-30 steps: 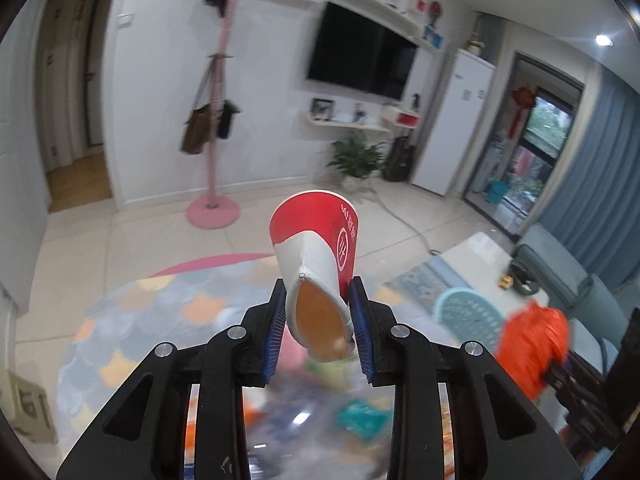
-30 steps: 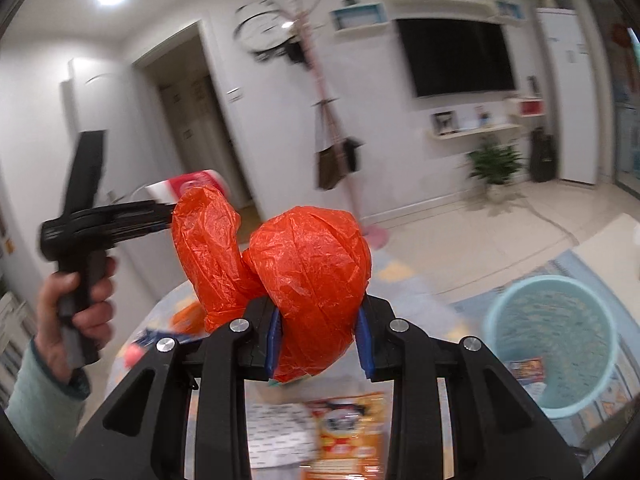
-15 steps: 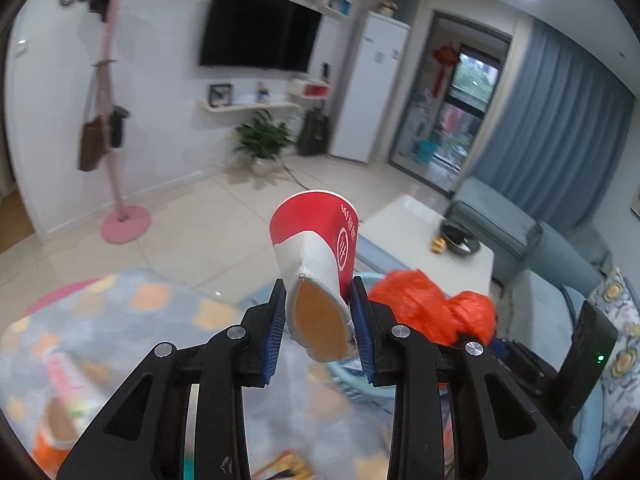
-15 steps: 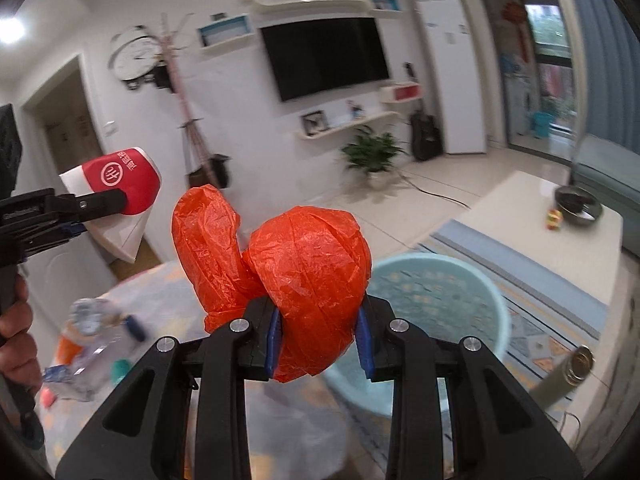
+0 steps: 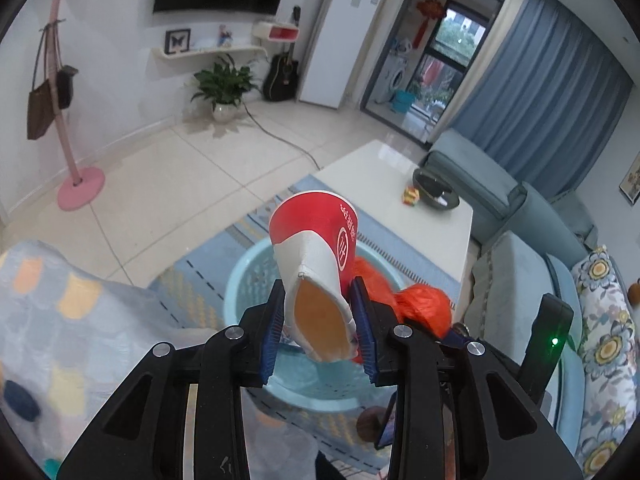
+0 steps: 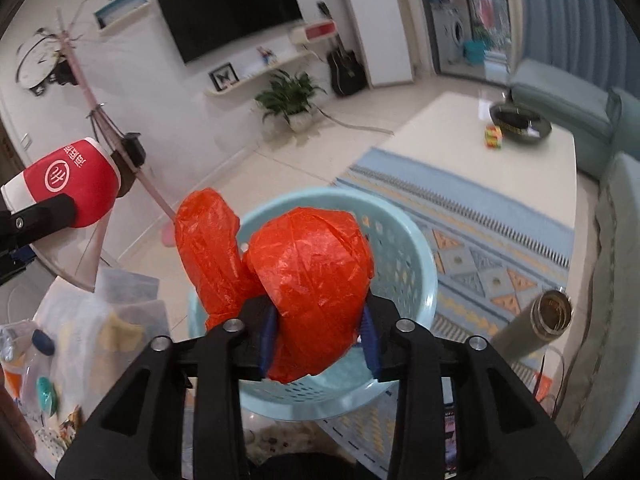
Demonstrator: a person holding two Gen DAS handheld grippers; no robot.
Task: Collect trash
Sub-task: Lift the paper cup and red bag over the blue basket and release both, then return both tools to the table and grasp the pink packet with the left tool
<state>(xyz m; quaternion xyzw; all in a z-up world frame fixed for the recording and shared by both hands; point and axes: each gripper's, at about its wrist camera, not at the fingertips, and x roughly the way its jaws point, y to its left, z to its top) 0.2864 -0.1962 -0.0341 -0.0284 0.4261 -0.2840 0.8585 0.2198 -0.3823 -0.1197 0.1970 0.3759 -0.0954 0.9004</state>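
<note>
My left gripper (image 5: 318, 332) is shut on a squashed red and white paper cup (image 5: 316, 256) and holds it above a light blue plastic basket (image 5: 248, 280) on the floor. My right gripper (image 6: 318, 340) is shut on a crumpled orange plastic bag (image 6: 308, 268) and holds it over the same basket (image 6: 404, 264). The cup (image 6: 76, 184) shows at the left of the right wrist view. The orange bag (image 5: 420, 304) shows to the right of the cup in the left wrist view.
A white coffee table (image 5: 400, 200) with a dark bowl (image 5: 436, 192) stands beyond the basket. A blue sofa (image 5: 528, 280) is at the right. A table with a patterned cloth (image 5: 60, 300) and more litter (image 6: 44, 368) is at the left. A pink coat stand (image 5: 76, 184) is far left.
Both grippers have swung right and tilted down, away from the cloth-covered table. The basket now lies directly under the cup and the orange bag.
</note>
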